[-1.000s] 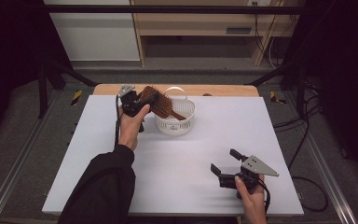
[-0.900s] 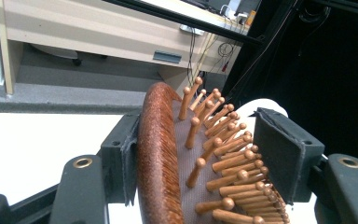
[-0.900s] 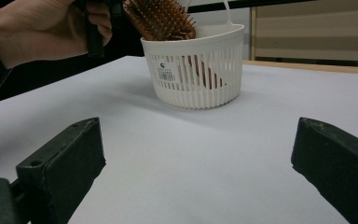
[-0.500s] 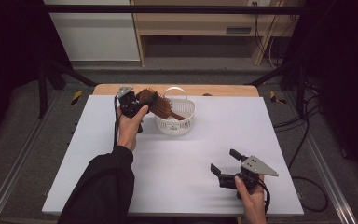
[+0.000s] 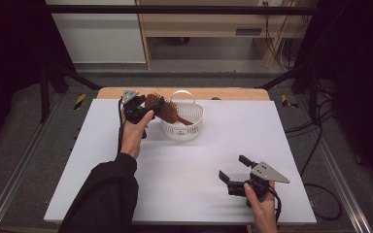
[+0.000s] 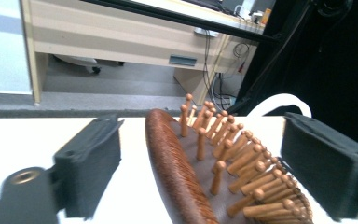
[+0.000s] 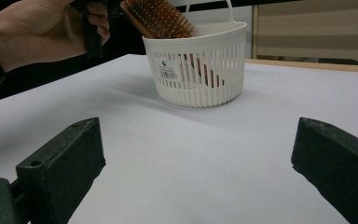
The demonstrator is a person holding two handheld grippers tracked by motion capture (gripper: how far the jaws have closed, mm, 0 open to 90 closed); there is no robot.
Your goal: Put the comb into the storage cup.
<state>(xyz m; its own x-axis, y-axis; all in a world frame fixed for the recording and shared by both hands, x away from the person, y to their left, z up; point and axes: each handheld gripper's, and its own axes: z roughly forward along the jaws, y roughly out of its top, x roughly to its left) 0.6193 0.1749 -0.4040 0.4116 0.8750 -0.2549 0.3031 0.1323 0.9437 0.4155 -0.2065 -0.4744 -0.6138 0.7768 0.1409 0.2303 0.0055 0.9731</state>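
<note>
Hairbrush drop-off looked nearly done: the brown wooden paddle brush with peg bristles [image 5: 167, 110] was leaning handle-down in the small white slotted plastic basket [image 5: 194, 127] at the far side of the white table [image 5: 184, 170], head poking out over the left rim. The left gripper [image 5: 148, 108] was around that head, but its jaws had just been opening, and in the left gripper view the pads stood apart from the brush on both sides, so I'd call it released, not pinched. The right gripper [image 5: 233, 170] was parked near the right front edge, jaws spread wide with nothing between them. My worry was the lean. The brush looked top-heavy and the basket light, so if a pad snagged the pegs while the left hand backed away, it could drag the brush back out or tip the whole basket over toward the left.
</note>
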